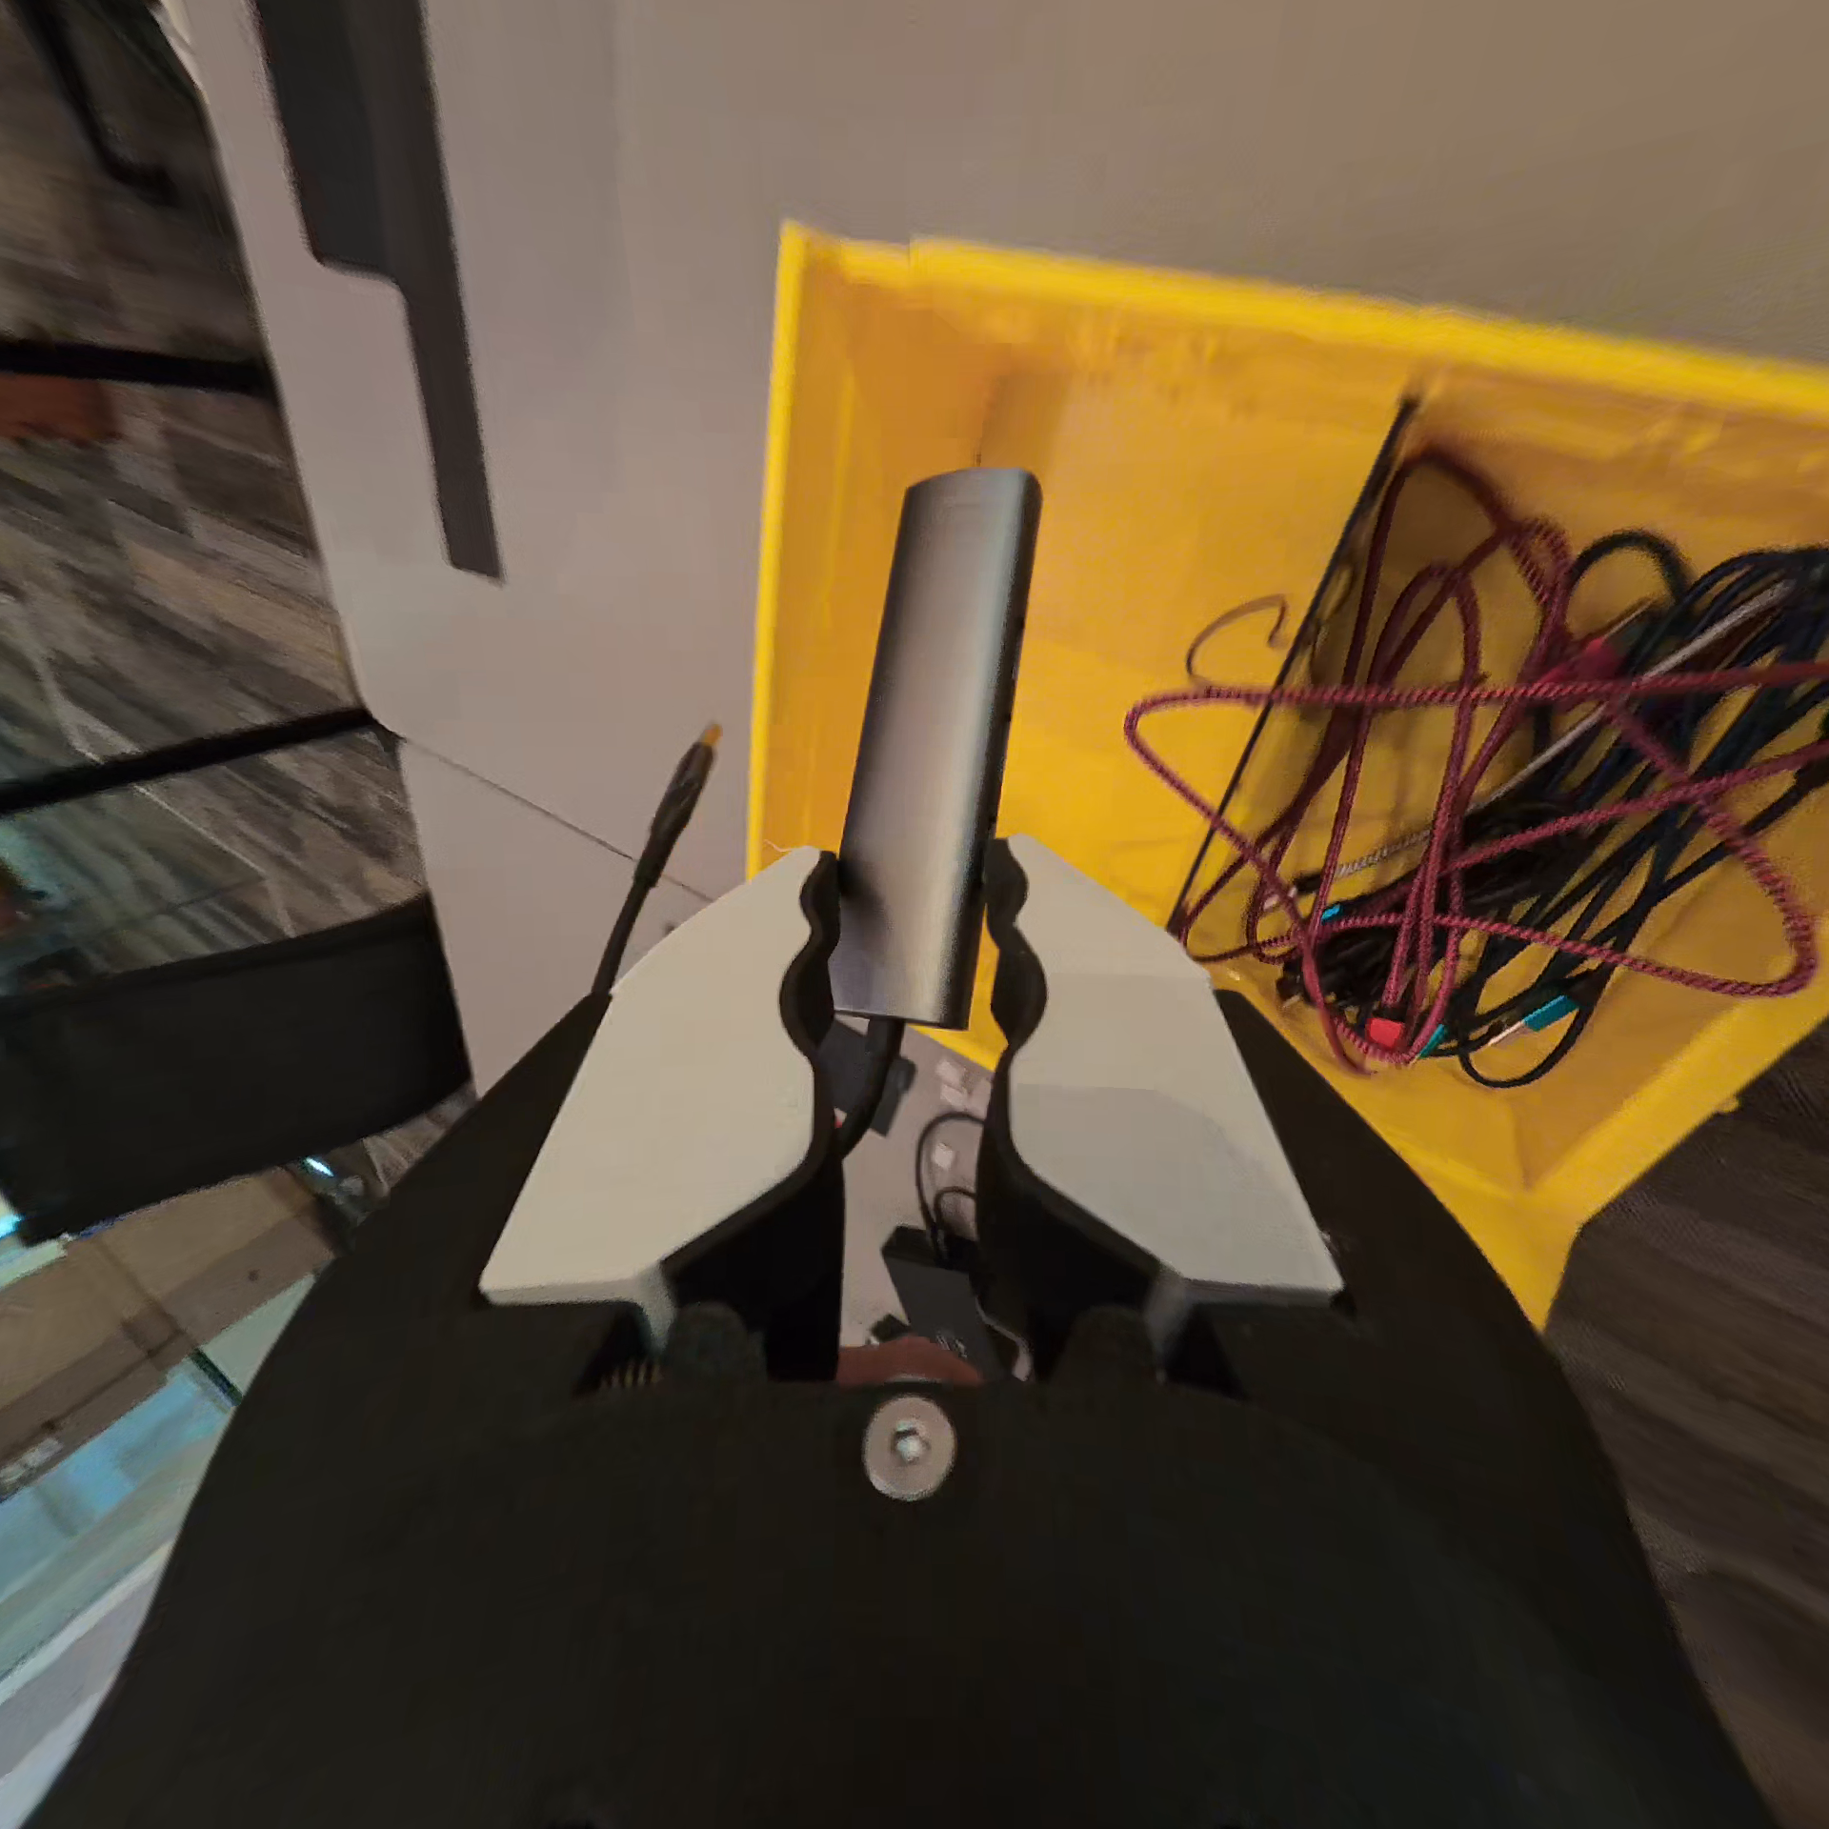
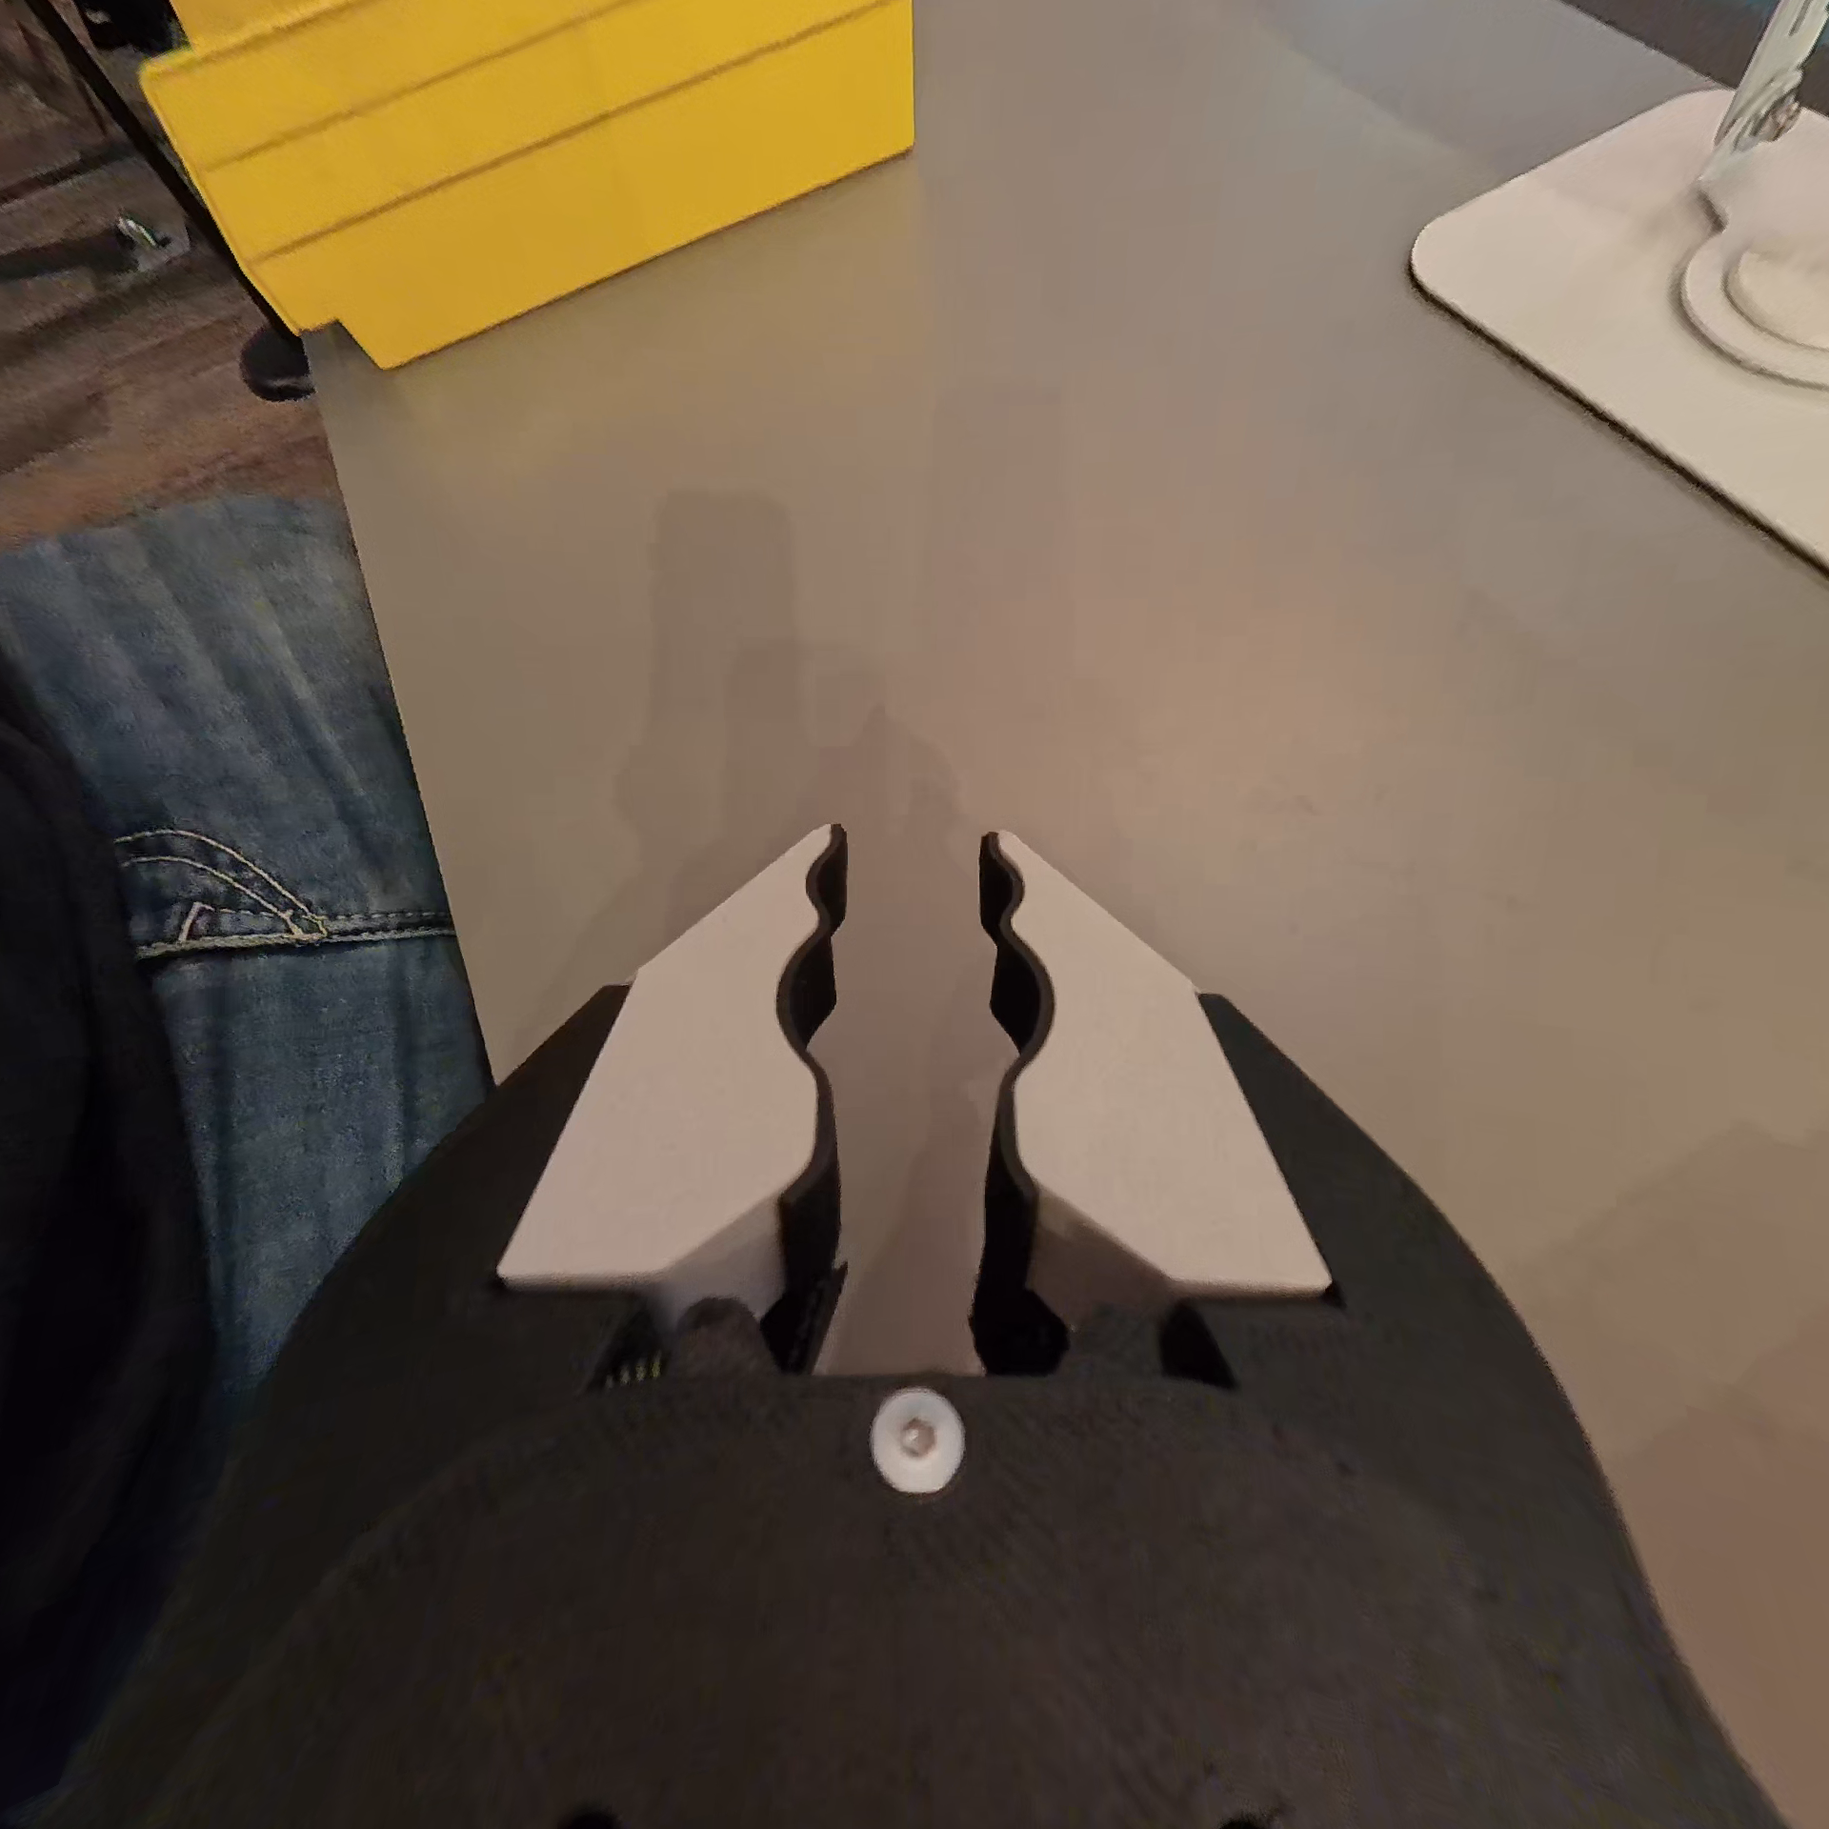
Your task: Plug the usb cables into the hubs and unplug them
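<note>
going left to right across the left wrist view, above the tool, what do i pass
black cable end with a yellow tip → grey hub held upright in the left tool → empty side of the yellow bin → dark divider → tangle of red and black cables

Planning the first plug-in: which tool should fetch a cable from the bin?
Right. The right tool is open and empty above the table; the left tool is shut on the grey hub, beside the yellow bin of cables.

Grey tabletop [image 2: 1237, 594] carries a yellow bin [image 2: 554, 148] at its far left edge and a white stand base [image 2: 1584, 297] at right; blue jeans [image 2: 257, 792] beside the table.
</note>
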Demonstrator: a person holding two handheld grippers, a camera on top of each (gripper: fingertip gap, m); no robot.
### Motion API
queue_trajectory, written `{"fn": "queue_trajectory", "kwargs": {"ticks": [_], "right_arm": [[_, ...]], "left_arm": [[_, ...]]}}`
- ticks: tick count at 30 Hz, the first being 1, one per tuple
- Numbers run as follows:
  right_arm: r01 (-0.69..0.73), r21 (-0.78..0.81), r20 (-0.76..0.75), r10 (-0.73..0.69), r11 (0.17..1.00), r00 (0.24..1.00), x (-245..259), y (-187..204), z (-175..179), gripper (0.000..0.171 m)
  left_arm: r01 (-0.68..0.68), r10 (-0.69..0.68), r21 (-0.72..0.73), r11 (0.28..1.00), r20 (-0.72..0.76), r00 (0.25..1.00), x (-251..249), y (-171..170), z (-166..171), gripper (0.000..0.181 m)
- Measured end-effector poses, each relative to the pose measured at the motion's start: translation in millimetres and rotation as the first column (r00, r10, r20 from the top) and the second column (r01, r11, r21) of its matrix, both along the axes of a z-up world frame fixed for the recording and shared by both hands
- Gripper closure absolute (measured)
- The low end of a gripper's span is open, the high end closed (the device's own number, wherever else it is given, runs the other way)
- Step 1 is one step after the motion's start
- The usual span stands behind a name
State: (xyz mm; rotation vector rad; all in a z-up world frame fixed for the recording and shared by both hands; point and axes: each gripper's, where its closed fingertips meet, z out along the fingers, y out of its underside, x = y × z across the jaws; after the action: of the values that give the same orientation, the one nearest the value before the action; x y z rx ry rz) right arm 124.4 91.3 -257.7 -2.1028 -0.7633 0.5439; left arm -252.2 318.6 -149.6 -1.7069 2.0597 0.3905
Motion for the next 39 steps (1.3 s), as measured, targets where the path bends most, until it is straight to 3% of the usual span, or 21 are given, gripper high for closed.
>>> {"fn": "queue_trajectory", "kwargs": {"ticks": [6,7,9,13,20,22,26,28,30,32,36,39], "right_arm": [[-0.098,0.145,0.032,0.094,0.985,0.995,-26,4,27,0.134],[-0.118,0.168,0.030,0.114,0.979,0.993,-32,4,33,0.132],[-0.157,0.214,0.015,0.158,0.964,0.987,-45,5,46,0.125],[-0.181,0.229,0.053,0.173,0.956,0.983,-52,14,46,0.123],[-0.170,0.156,0.033,0.167,0.973,0.985,-44,19,23,0.119],[-0.185,0.153,0.010,0.186,0.971,0.983,-49,18,20,0.120],[-0.199,0.145,-0.015,0.203,0.969,0.979,-58,19,13,0.123],[-0.205,0.137,-0.031,0.211,0.969,0.977,-62,20,10,0.124],[-0.198,0.132,-0.036,0.205,0.971,0.978,-61,23,6,0.124],[-0.187,0.124,-0.058,0.195,0.975,0.979,-59,26,6,0.125],[-0.183,0.098,-0.052,0.188,0.978,0.981,-52,31,1,0.124],[-0.207,0.043,-0.035,0.208,0.977,0.977,-55,33,-12,0.119]], "left_arm": [[0.245,-0.244,-0.003,0.969,0.082,0.966,101,-54,27,0.156],[0.313,-0.311,-0.006,0.950,0.104,0.945,123,-65,28,0.181],[0.408,-0.401,-0.028,0.912,0.133,0.906,162,-84,27,0.181],[0.517,-0.510,-0.130,0.846,0.085,0.856,215,-108,-16,0.181],[0.358,-0.420,-0.369,0.858,-0.103,0.901,206,-120,-117,0.177],[0.271,-0.358,-0.389,0.880,-0.170,0.918,197,-116,-143,0.144],[0.110,-0.247,-0.404,0.908,-0.304,0.920,176,-107,-178,0.109],[0.037,-0.195,-0.443,0.896,-0.318,0.928,175,-106,-182,0.117],[0.014,-0.162,-0.448,0.894,-0.294,0.942,180,-101,-181,0.148],[0.036,-0.184,-0.446,0.894,-0.294,0.938,182,-102,-181,0.150],[0.240,-0.367,-0.371,0.897,-0.323,0.872,192,-104,-179,0.151],[0.368,-0.470,-0.352,0.861,-0.270,0.840,220,-118,-175,0.151]]}}
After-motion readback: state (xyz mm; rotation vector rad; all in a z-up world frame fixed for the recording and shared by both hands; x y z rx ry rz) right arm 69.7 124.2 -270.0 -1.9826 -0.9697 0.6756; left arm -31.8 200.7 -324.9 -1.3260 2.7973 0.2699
